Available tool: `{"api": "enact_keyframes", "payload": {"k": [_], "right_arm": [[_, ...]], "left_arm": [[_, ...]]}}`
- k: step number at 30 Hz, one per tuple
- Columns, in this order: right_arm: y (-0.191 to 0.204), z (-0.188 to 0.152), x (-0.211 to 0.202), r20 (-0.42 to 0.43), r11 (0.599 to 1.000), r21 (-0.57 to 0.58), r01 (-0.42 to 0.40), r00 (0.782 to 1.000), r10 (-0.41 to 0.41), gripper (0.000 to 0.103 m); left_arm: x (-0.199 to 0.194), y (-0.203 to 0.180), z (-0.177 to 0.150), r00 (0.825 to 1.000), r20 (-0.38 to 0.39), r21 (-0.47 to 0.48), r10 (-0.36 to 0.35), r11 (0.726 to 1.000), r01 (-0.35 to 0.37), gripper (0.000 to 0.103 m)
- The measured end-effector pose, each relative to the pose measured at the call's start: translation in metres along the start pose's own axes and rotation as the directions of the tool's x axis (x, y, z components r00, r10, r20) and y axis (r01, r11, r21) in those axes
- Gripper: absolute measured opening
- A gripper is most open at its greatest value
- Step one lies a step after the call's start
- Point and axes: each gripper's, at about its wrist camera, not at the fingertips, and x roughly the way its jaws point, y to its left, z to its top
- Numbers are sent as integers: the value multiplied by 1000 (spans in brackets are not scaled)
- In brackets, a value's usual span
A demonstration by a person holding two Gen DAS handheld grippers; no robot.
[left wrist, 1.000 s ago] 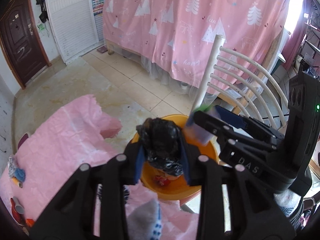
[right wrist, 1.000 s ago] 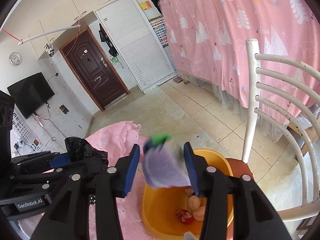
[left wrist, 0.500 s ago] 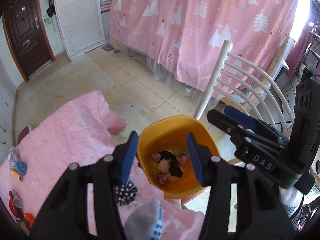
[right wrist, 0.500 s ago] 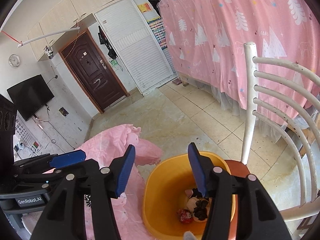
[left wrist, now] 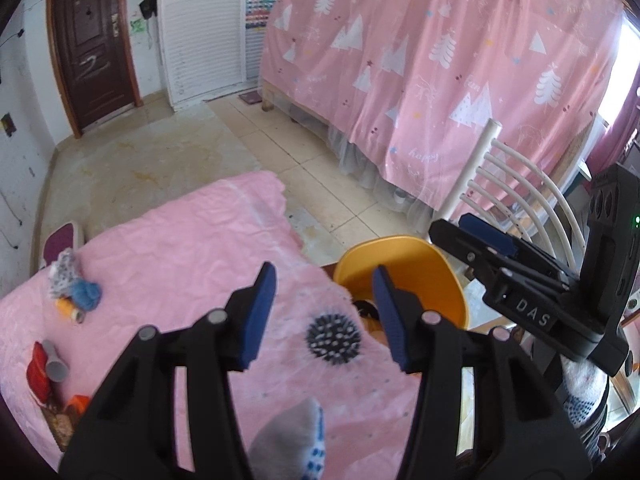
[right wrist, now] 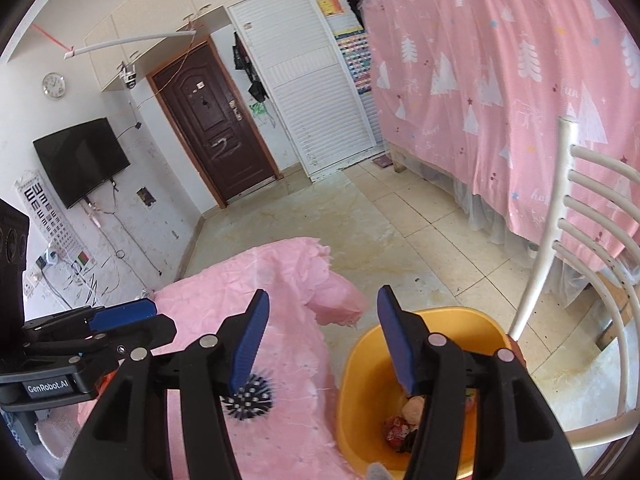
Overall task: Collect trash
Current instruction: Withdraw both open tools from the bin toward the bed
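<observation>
Both the left gripper [left wrist: 322,312] and the right gripper [right wrist: 320,336] stand apart and empty; the yellow bin [right wrist: 360,392] sits just ahead, low beside the counter [left wrist: 160,264], so trash drops in easily.

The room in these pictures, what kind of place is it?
Probably a lived-in home room, a bedroom or living room: a wall-mounted TV, a brown entry door, a white slatted chair and a pink curtain.

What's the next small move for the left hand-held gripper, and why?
Probably swing the left hand-held gripper, open and empty, toward the black spiky ball with white dots. That ball is the closest item lying on the pink cloth beside the orange plastic bin.
</observation>
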Motion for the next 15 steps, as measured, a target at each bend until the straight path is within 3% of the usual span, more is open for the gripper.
{"api": "enact_keyframes", "payload": {"k": [15], "right_arm": [[105,-3,36,-64,989,-130,-76,996,68,48]], "left_arm": [[-56,102,-24,994,62,-125,93,989,-84,48]]}}
